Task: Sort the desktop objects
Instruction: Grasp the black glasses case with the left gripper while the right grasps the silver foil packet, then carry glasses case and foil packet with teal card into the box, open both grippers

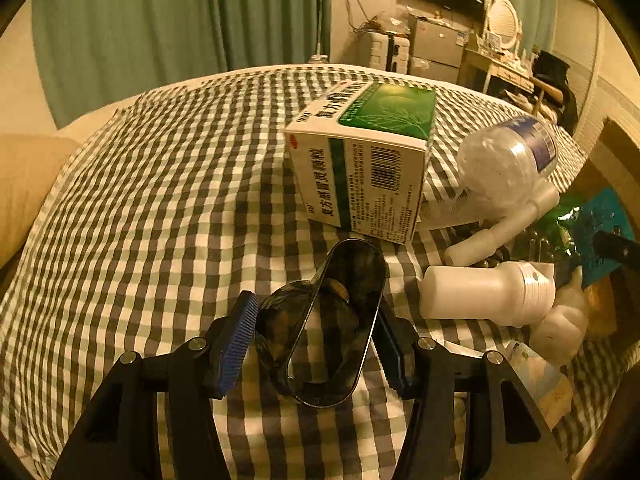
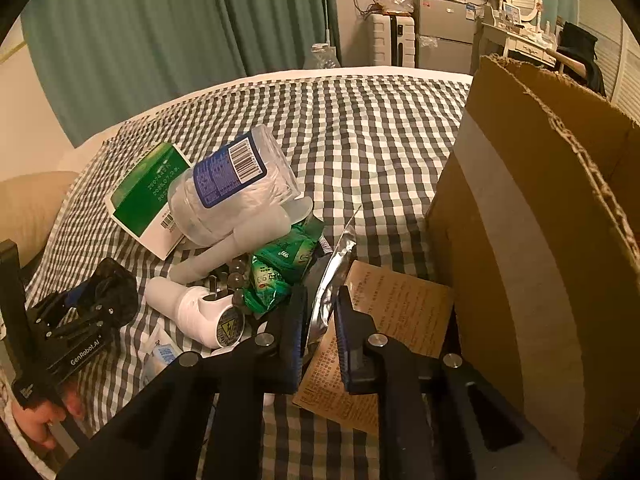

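Observation:
Dark sunglasses [image 1: 320, 344], folded, lie on the checked cloth [image 1: 160, 200] between the blue pads of my left gripper [image 1: 316, 320], and both pads touch them. The right wrist view shows that gripper [image 2: 76, 312] at the left with the sunglasses [image 2: 116, 280] at its tip. My right gripper [image 2: 320, 300] is shut on a silver foil packet [image 2: 332, 268], which stands up between its pads. The packet sticks out of a pile: green sachets [image 2: 280, 264], a white bottle [image 2: 192, 312], a clear bottle [image 2: 236, 188] and a green and white medicine box [image 2: 148, 196].
A tall open cardboard box [image 2: 540, 240] stands at the right, with a brown printed sheet [image 2: 400, 312] at its foot. A hand [image 2: 40, 416] holds the left tool. The medicine box [image 1: 360, 160], clear bottle [image 1: 504, 160] and white bottle [image 1: 480, 296] crowd the left gripper's far and right sides.

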Demonstrator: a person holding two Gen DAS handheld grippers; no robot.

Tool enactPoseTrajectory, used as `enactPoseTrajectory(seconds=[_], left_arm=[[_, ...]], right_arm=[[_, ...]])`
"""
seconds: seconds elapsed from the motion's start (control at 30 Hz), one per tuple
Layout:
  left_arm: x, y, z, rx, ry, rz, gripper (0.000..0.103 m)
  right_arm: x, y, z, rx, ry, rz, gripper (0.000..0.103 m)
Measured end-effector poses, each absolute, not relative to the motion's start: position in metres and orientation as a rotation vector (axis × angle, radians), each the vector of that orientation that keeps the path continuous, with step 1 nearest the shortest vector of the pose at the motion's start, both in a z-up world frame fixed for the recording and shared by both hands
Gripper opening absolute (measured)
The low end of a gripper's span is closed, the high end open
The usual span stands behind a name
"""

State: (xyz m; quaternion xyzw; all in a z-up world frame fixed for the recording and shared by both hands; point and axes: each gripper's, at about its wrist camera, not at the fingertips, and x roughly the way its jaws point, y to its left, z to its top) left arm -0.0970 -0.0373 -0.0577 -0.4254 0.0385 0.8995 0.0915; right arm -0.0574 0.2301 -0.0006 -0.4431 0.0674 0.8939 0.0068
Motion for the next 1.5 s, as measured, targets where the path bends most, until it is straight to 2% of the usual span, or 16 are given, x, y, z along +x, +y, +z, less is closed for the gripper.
enactPoseTrajectory(seconds=[0.13,0.4,0.7,0.73,0.8,0.93,1.2,1.5], left_arm=[[-0.100,-0.046,-0.061,-1.300,0.031,2.659,0.058],[-0.090,-0.049,-0.049,-1.251,0.025,2.716,0.058],[-0.068,-0.047,-0.019,-1.110,-0.136,2.749,0.058],[-0.065,-0.046,-0.016,-1.104,-0.137,2.757,0.058],[-0.061,-0.045,-0.013,-1.108,-0.159,2.767,0.058],[-0.053,-0.047,-0.008,-1.136,-0.286,2.729,0.058],[-0.027,-0.041,0.015,-1.084,-0.254,2.763,0.058],[0.006,-0.014,0.064,-0.964,-0.197,2.753,0.058]], right_arm=[[-0.053,0.230,0.003,-1.378,0.207,2.810,0.013],[-0.044,0.231,0.015,-1.338,0.233,2.843,0.012],[-0.033,0.227,0.027,-1.312,0.245,2.870,0.012],[-0.032,0.227,0.028,-1.311,0.240,2.875,0.008],[-0.029,0.225,0.030,-1.313,0.253,2.894,0.008],[-0.022,0.215,0.037,-1.298,0.190,2.927,0.008],[-0.002,0.213,0.055,-1.299,0.309,2.991,0.008],[0.030,0.210,0.097,-1.196,0.330,3.103,0.008]])
